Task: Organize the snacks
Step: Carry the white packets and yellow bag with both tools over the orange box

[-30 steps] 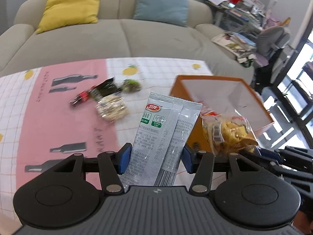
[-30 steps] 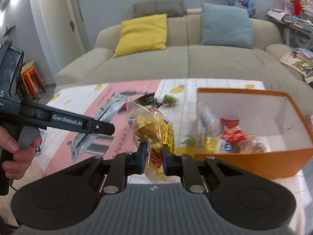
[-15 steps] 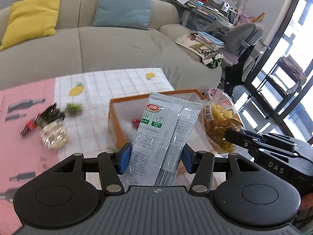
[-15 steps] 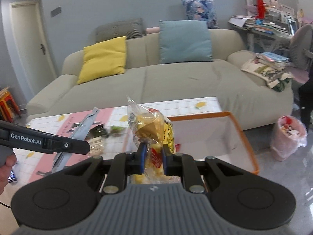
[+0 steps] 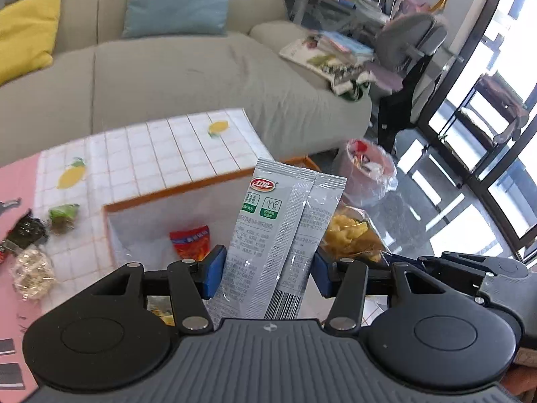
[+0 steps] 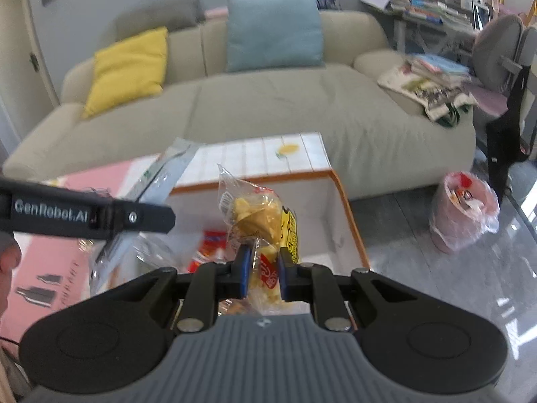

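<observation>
Both grippers hang over the orange box [image 5: 208, 188] at the right end of the table [image 5: 161, 154], each with a snack in hand. The left gripper [image 5: 266, 273] has its jaws set fairly wide, pressed against the two long edges of a grey sachet [image 5: 282, 235] that stands upright between them. The right gripper [image 6: 262, 273] has its jaws drawn narrow, pinching the lower part of a clear bag of yellow crisps [image 6: 260, 215], which stands just right of the sachet.

The sachet looks light, flat and slick. Held by its edges it could bow or slip, so I'd say a grip across its flat faces would be surer. The crisp bag looks puffy and crinkly, its contents brittle. The pinch seems to sit on the loose film near the seam, which is probably kinder than squeezing the middle.

A red packet [image 5: 191, 241] already lies inside the box. On the cloth to the left, well apart from the box, wait a green sweet [image 5: 63, 213], a dark wrapper [image 5: 28, 230] and a round clear-wrapped snack [image 5: 32, 273].
</observation>
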Available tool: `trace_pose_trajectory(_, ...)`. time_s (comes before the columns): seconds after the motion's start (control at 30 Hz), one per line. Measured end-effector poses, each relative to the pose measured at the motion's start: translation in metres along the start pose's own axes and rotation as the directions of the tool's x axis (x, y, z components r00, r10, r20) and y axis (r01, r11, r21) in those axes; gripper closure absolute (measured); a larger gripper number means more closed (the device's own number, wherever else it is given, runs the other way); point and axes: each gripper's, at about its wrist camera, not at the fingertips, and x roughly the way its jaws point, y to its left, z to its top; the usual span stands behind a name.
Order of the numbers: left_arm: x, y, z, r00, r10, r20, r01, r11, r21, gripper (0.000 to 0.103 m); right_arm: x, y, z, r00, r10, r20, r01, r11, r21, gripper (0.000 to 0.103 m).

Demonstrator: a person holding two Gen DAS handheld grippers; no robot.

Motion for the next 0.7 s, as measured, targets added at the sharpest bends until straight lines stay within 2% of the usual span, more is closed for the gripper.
trace_pose_trajectory(0.2, 0.041, 0.007, -0.001, 0.996, -0.007, -0.094, 0.002, 0.998, -0.058, 0.042, 0.016, -0.009, 0.004, 0.999, -0.004, -0.033, 0.004, 1.0, -0.008, 0.089)
trace_pose_trajectory(0.4, 0.06, 0.025, 0.0, 0.99, -0.005, -0.141, -0.015, 0.991, -0.136, 0.042, 0.031, -0.018, 0.015, 0.999, 0.03, -0.041, -0.028, 0.998, 0.052, 0.089)
trace_pose_trajectory(0.57, 0.076, 0.03, -0.001, 0.98, -0.008, -0.2, -0.022, 0.988, -0.15, 0.042, 0.059, -0.018, 0.018, 0.994, 0.039, -0.106, -0.031, 0.996, 0.082, 0.089)
trace_pose_trajectory(0.7, 0.088, 0.028, -0.007, 0.971, 0.001, -0.24, -0.034, 0.99, -0.133, 0.042, 0.076, -0.016, 0.009, 0.987, 0.014, -0.16, -0.003, 0.998, 0.067, 0.089)
